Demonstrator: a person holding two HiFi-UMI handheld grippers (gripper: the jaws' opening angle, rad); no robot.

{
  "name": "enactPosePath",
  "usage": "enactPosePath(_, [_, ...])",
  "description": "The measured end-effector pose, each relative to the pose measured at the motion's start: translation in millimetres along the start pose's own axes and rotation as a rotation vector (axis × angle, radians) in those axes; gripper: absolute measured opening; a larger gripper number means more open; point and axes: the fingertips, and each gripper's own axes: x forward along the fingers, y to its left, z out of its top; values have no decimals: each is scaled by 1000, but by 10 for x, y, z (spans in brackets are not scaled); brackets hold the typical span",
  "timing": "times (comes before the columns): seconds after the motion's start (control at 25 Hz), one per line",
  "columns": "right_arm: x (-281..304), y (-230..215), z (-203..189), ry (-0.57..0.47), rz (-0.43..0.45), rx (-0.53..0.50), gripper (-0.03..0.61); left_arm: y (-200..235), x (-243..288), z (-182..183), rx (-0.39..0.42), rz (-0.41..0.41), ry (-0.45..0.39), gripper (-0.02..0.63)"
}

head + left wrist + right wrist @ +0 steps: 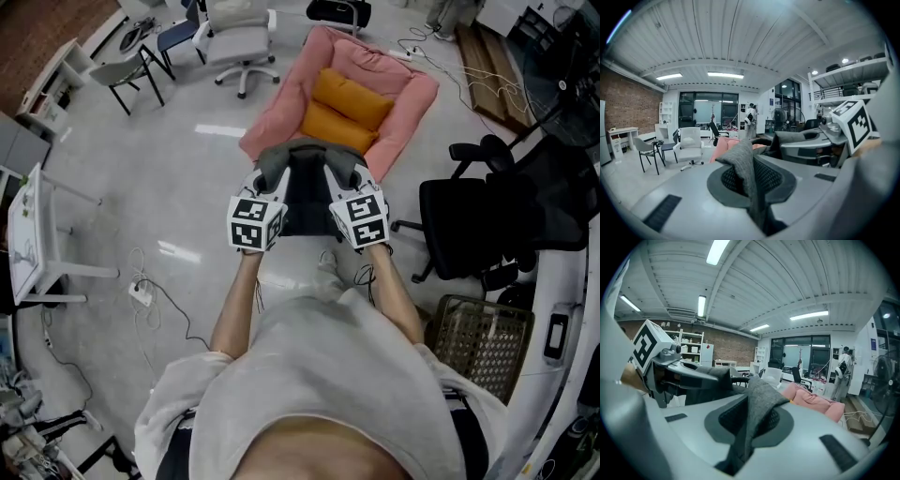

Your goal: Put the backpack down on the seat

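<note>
Seat (412,103), pink with orange cushions (349,111), sits on the floor ahead with nothing yet set on it. The backpack (302,202) hangs short of it, so by my reading reaching it, lowering and letting go are all left. Left tongs (751,183) and right tongs (744,427) each pinch narrow on a grey strap (740,159). Only the head view shows the gap to the seat; only the gripper views show the pinches.
</note>
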Motion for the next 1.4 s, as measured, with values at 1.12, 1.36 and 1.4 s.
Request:
enactPosePath(1.12, [1609,-1725,166,-7,112,9,26,747,2082,627,-29,99,41,34])
enactPosePath(1.36, [1844,-1792,24,30,123,29,26,881,2279,498,-51,91,76,34])
enactPosePath(1.4, [1896,-1794,-2,38,125,31,26,918,2313,470,-55,88,82,34])
